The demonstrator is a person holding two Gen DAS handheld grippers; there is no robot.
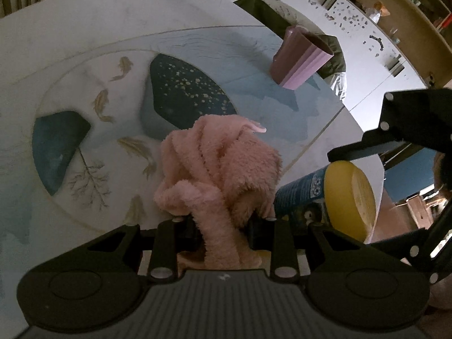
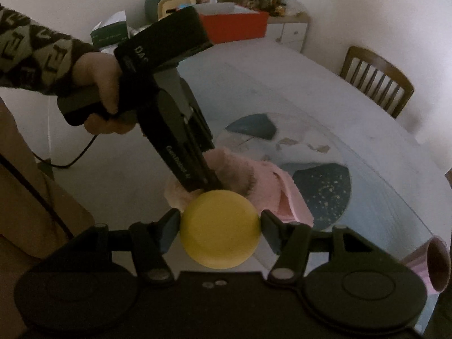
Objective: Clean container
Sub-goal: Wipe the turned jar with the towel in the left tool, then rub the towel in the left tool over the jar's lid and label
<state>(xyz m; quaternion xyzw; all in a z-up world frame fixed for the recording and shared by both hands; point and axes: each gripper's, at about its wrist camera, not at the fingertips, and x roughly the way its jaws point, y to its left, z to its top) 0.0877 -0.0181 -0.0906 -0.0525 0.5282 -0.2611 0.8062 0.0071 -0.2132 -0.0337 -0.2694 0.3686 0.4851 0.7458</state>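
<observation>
My left gripper is shut on a fluffy pink cloth, which bunches up over the table mat in front of its fingers. To its right lies a blue container with a yellow lid, tipped sideways. My right gripper is shut on that container, and its round yellow lid faces the right wrist camera between the fingers. In the right wrist view the left gripper presses the pink cloth against the container just behind the lid. A hand in a patterned sleeve holds the left gripper.
A pink ribbed cup stands at the far right of the round table, seen also as the pink cup. The mat shows fish and dark shapes. A wooden chair stands behind the table. Boxes crowd a sideboard.
</observation>
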